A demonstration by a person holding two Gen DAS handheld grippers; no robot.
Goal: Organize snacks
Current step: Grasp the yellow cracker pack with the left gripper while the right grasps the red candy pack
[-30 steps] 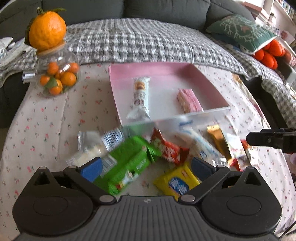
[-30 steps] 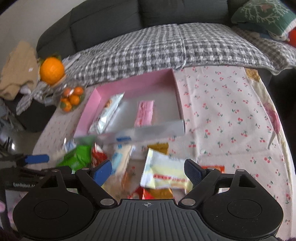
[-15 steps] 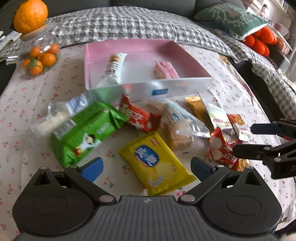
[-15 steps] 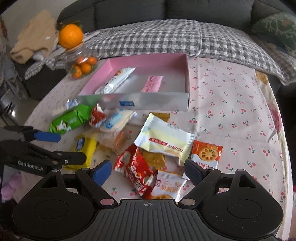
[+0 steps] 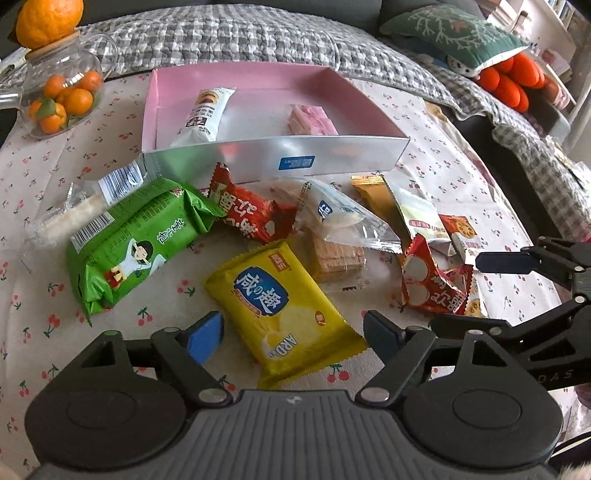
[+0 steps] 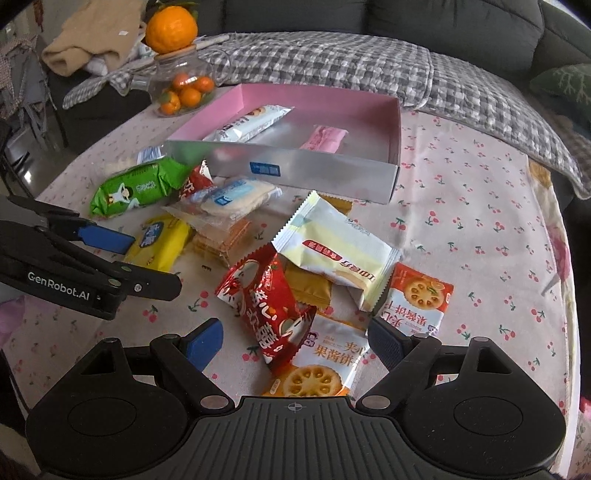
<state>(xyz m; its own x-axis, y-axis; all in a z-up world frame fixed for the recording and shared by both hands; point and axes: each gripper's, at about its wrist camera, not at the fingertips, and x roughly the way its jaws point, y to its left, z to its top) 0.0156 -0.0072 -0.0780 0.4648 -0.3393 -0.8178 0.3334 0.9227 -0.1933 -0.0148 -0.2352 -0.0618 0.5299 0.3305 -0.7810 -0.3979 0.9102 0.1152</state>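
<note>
Left wrist view: the left gripper has its jaws spread wide and holding nothing, hanging over a yellow cracker packet at the lower centre of the frame. In the right wrist view the right gripper is likewise wide apart and empty, with a crinkled red foil packet and an orange-and-white biscuit sachet lying between its fingers.

The worktop is covered by a pale cloth printed with small cherries; behind it, across the top of both frames, runs a dark sofa draped with a grey checked quilt (a green embroidered cushion sits at the upper right).

The snacks lie in a loose heap in the middle: a glossy green packet to the left, a clear-wrapped wafer stack, and a pale yellow-and-white pillow pack.

Just beyond the heap stands a shallow rectangular box, pink inside with a silvery front wall. It holds a long white bar on its left side and a small pink packet on its right, well apart.

At the upper left, a round glass jar holds small oranges, and a large orange rests on its lid.
</note>
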